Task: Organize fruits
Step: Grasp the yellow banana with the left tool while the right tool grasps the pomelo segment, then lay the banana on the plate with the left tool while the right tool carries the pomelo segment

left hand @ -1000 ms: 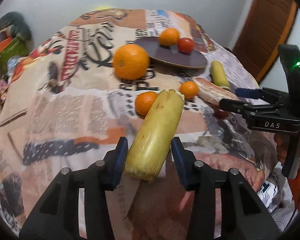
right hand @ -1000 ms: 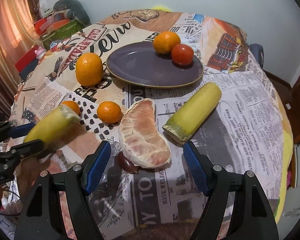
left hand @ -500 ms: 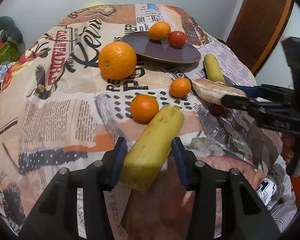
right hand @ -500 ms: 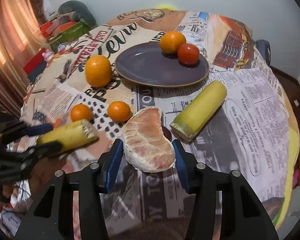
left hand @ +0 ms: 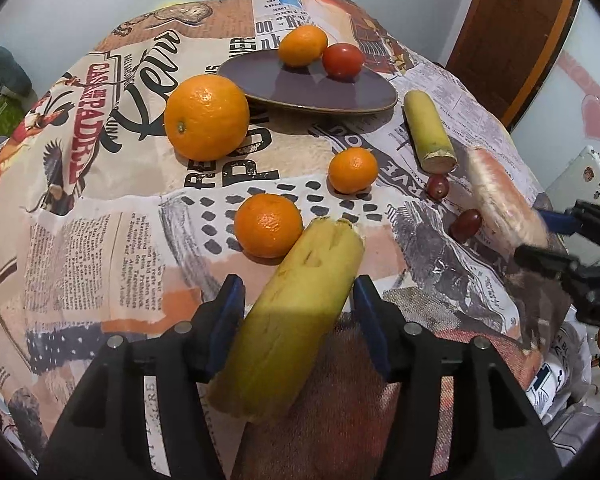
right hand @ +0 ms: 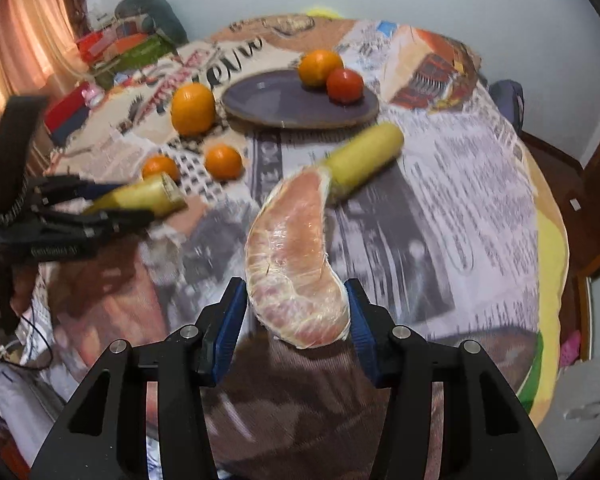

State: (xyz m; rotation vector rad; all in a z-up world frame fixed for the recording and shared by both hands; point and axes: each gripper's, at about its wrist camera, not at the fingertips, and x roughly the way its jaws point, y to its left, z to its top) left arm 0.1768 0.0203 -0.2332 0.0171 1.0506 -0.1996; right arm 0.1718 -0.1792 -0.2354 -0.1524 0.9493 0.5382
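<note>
My left gripper (left hand: 298, 312) is shut on a yellow banana piece (left hand: 296, 316), held above the table's near edge. My right gripper (right hand: 296, 312) is shut on a peeled pomelo segment (right hand: 294, 264), lifted off the table; it also shows in the left wrist view (left hand: 500, 204). A purple plate (left hand: 316, 92) at the back holds a mandarin (left hand: 302, 45) and a tomato (left hand: 342, 60). A big orange (left hand: 206, 117), two small mandarins (left hand: 268, 225) (left hand: 353, 170), a second banana piece (left hand: 428, 136) and two grapes (left hand: 466, 222) lie on the cloth.
The round table wears a newspaper-print cloth (left hand: 112, 216). A wooden door (left hand: 512, 36) stands at the back right. Coloured boxes and a bag (right hand: 120, 48) lie beyond the table's left side. A white device (left hand: 580, 180) sits at the far right.
My right gripper closed on the pomelo segment and lifted it back off the table, uncovering the grapes. My left gripper drew back slightly, still holding the banana piece.
</note>
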